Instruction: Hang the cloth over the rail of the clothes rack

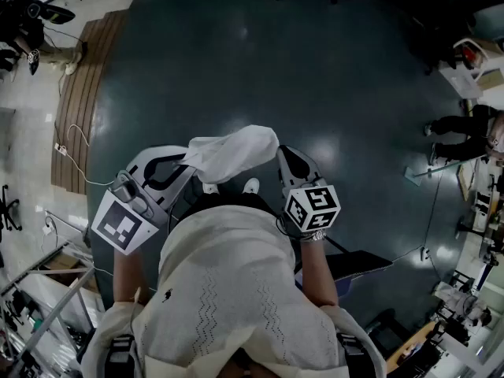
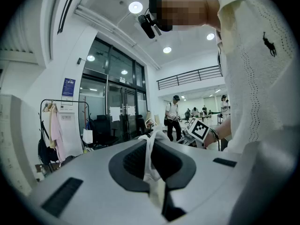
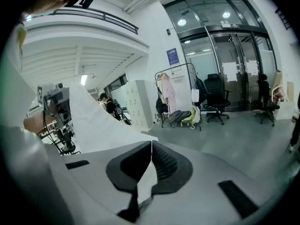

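Cloth (image 1: 234, 153) hangs stretched between my left tool (image 1: 186, 162) and right tool (image 1: 282, 153), each pinching an edge, above the dark floor (image 1: 276, 61); clothes rack (image 3: 175, 69) stands well apart, by glass doors (image 3: 234, 74).

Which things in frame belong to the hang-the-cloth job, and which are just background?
Job: white cloth; left gripper and right gripper, both shut on it; clothes rack, probably the target.
Background: office chair; lockers; bystander; garments on the rack.
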`<state>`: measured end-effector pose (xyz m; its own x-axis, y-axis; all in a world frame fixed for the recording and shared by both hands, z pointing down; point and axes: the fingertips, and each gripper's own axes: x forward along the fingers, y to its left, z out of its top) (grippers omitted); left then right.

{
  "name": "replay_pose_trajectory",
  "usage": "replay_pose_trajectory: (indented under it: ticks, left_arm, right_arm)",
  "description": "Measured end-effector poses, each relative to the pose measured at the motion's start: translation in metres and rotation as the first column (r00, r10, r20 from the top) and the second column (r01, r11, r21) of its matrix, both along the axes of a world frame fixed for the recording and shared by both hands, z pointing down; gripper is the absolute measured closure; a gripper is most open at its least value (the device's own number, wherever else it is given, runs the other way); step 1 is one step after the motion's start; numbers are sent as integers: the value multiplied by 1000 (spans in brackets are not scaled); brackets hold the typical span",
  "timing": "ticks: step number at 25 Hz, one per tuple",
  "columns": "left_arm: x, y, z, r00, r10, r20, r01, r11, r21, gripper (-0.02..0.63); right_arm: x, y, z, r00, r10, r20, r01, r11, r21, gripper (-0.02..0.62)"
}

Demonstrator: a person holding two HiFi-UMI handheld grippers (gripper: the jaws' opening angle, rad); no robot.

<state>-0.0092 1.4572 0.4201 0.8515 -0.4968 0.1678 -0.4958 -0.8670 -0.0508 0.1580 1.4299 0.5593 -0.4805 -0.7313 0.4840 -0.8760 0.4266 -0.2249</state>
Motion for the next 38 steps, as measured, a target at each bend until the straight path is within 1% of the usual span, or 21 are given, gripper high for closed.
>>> replay_pose_trajectory:
  ticks: [3,5,10,14,19,22,24,27,31,33,36,38]
  left_arm:
    - [-11,-3,-1,1000,-11,12,11,1000,2,591]
    - [-23,-7,-3,1000,-25,-3,25,1000,10,591]
    - [-55,-17,-3,991,-121,-51,122,992,15,591]
    - [-72,-28,0,981,-180,-69,181,983,9,591]
    - [-72,-66,6,966,-251,-62,251,968,-10,591]
    - [-66,-100,17,954,-292,-62,289,956,-51,591]
    - [-61,-129,26,949,-314,-40,311,947,-78,591]
    - [-45,-183,38,948,-318,-1,317,944,-92,591]
    - [-21,-262,44,946,-324,18,324,939,-116,591]
    - [-4,-302,43,946,-324,15,323,939,-117,591]
    - [25,-358,35,940,-338,-33,334,937,-103,591]
    - [41,-389,32,938,-344,-37,339,936,-92,591]
  right_arm:
    - [-8,-3,-6,1000,8,-1,-8,1000,9,574]
    - [-16,-4,-9,1000,17,-1,-17,1000,18,574]
    - [-31,-8,-17,999,36,-9,-35,998,51,574]
    - [-29,-17,-21,999,52,-7,-52,997,51,574]
    - [-14,-55,-21,999,46,5,-46,998,38,574]
    - [-7,-95,-11,999,32,31,-32,999,19,574]
    - [-2,-129,-1,999,12,47,-12,1000,2,574]
    - [8,-186,17,998,-9,59,11,1000,-29,574]
    - [26,-266,27,996,-41,77,45,998,-49,574]
    - [45,-307,21,995,-54,86,57,998,-39,574]
    - [82,-373,3,995,-68,74,68,998,7,574]
    - [98,-412,-8,995,-63,76,60,998,34,574]
